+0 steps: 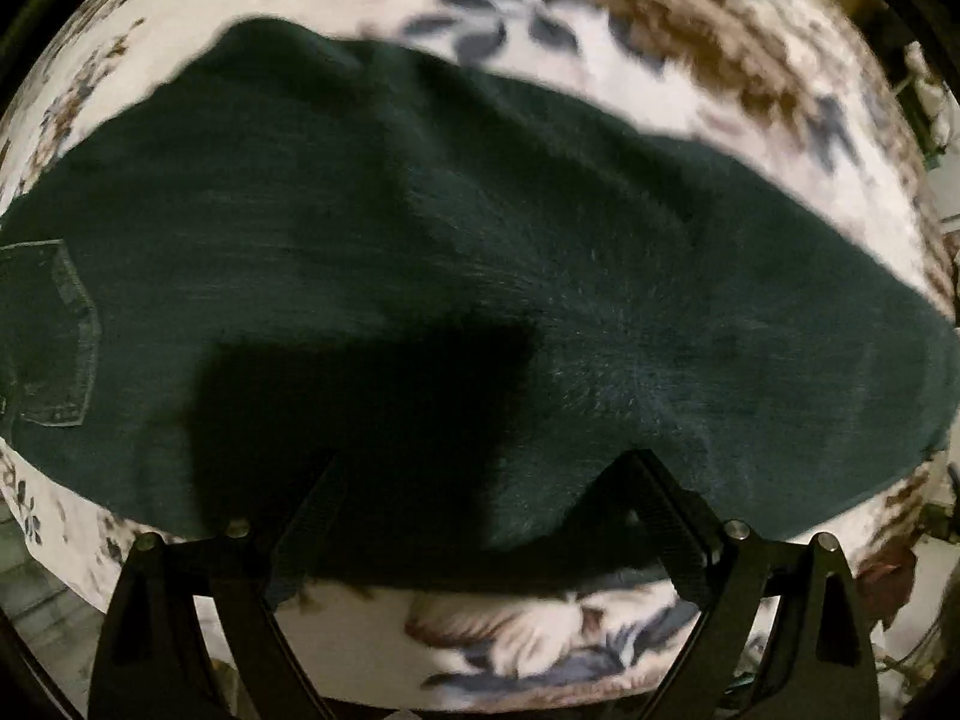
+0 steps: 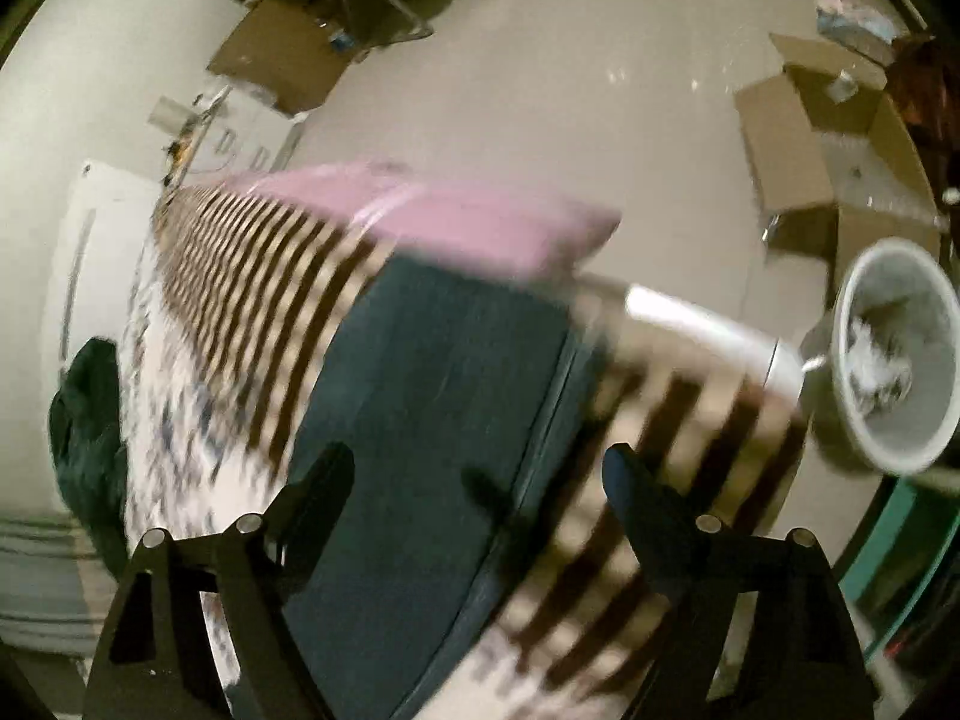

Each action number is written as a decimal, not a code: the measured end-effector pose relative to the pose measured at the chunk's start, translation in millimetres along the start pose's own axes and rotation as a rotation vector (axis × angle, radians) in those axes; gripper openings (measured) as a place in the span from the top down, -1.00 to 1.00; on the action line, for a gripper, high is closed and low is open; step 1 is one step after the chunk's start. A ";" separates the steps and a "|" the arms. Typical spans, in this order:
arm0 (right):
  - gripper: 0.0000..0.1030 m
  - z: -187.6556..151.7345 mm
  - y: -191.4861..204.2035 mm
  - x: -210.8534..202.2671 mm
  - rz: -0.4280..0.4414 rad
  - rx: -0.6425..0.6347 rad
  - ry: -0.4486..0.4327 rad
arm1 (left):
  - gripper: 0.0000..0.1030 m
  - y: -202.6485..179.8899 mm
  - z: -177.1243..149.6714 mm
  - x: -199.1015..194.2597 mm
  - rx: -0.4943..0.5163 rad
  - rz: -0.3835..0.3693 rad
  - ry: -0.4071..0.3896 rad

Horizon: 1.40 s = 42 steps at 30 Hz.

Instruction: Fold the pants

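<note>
Dark green pants (image 1: 420,252) lie spread across a floral blanket (image 1: 660,48), with a stitched back pocket (image 1: 60,330) at the far left. My left gripper (image 1: 480,468) is open just above the pants' near edge, its fingers wide apart and holding nothing. In the right wrist view a leg of the pants (image 2: 432,420) lies along the bed toward a striped cover (image 2: 252,276). My right gripper (image 2: 480,468) is open above this leg, empty. The view is blurred.
A pink pillow (image 2: 468,222) lies at the bed's far end. Past the bed's edge, the floor (image 2: 570,90) holds cardboard boxes (image 2: 840,138) and a white waste bin (image 2: 894,354). Another dark cloth (image 2: 84,420) hangs at the bed's left side.
</note>
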State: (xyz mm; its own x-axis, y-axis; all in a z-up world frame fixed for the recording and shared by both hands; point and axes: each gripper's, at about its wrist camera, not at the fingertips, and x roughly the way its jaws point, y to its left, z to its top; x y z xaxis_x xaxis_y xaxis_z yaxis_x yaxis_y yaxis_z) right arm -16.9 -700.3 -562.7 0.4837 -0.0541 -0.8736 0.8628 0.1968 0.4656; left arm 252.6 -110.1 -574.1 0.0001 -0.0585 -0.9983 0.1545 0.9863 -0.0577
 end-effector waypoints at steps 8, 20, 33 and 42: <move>0.81 54.1 -8.8 48.7 -0.078 -0.077 0.142 | -0.85 -8.7 5.2 8.0 -0.025 0.076 0.019; 0.79 41.8 0.8 5.1 -0.161 -0.170 0.106 | -0.85 -50.0 -13.6 0.5 0.026 0.090 0.040; 0.15 16.6 -26.2 44.3 0.080 0.069 0.296 | -0.86 -73.0 -1.6 39.6 0.013 0.066 0.050; 0.91 13.0 -6.7 40.5 -0.002 -0.024 0.142 | -0.86 -74.2 8.8 34.2 0.021 0.066 0.050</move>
State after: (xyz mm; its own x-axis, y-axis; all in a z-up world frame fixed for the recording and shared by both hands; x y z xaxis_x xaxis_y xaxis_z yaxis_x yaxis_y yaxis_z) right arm -1.1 -716.5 -599.4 0.4550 0.0847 -0.8864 0.8591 0.2201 0.4620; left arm 249.8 -186.6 -603.9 -0.0382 0.0148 -0.9992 0.1763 0.9843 0.0078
